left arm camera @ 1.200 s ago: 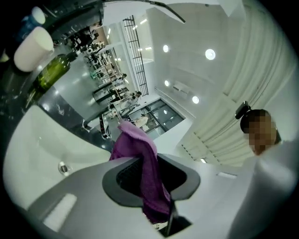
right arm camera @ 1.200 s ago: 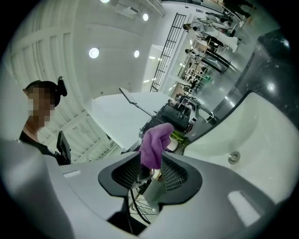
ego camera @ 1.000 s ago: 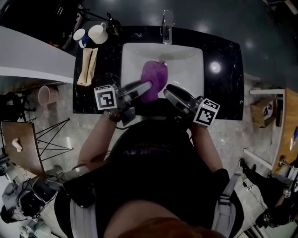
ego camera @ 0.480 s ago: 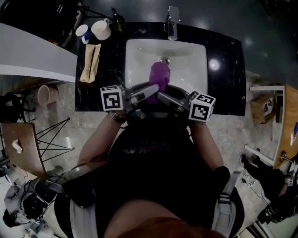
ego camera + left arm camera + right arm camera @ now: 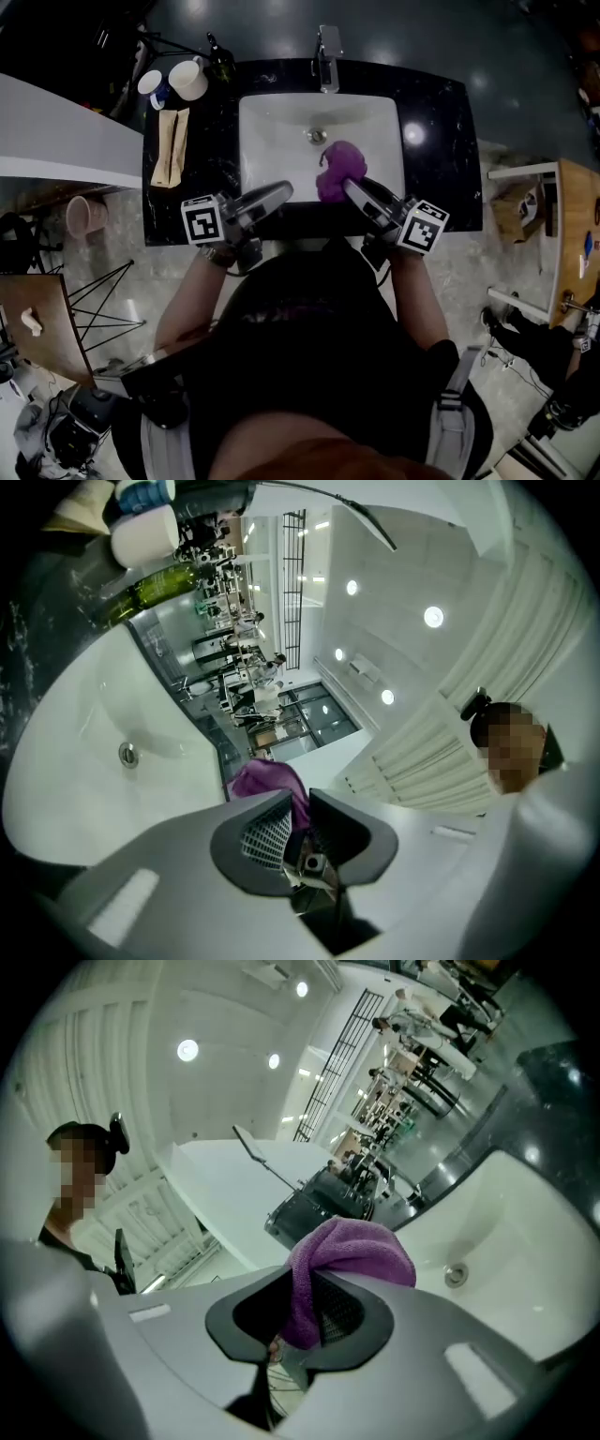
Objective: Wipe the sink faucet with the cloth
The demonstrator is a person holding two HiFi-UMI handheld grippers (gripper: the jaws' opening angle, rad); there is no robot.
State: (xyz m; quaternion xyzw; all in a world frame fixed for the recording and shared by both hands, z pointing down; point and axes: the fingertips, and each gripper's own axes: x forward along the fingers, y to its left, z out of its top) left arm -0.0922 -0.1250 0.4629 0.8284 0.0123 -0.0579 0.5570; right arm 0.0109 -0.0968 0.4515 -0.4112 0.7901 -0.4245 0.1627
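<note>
A purple cloth [image 5: 339, 169] hangs over the front of the white sink [image 5: 272, 122]. My right gripper [image 5: 352, 187] is closing on it: in the right gripper view the cloth [image 5: 356, 1246] is pinched between the jaws of that gripper [image 5: 305, 1274] and bulges over their tips. My left gripper [image 5: 284, 191] is to the left of the cloth, apart from it, its jaws closing with a narrow gap and nothing in them. Past the left gripper [image 5: 300, 797] the cloth [image 5: 267, 778] shows. The chrome faucet [image 5: 325, 45] stands behind the basin, far from both grippers.
The basin sits in a black counter [image 5: 441, 169], with its drain [image 5: 317, 136] in the middle. At the back left stand two mugs [image 5: 187, 80], a dark bottle [image 5: 217, 52] and a folded beige item [image 5: 169, 136]. A wooden table edge [image 5: 572, 244] is on the right.
The cloth was at the left gripper's tip, then both grippers met at it. Now the right gripper is shut on it and has carried it right; the left gripper has drawn off left.
</note>
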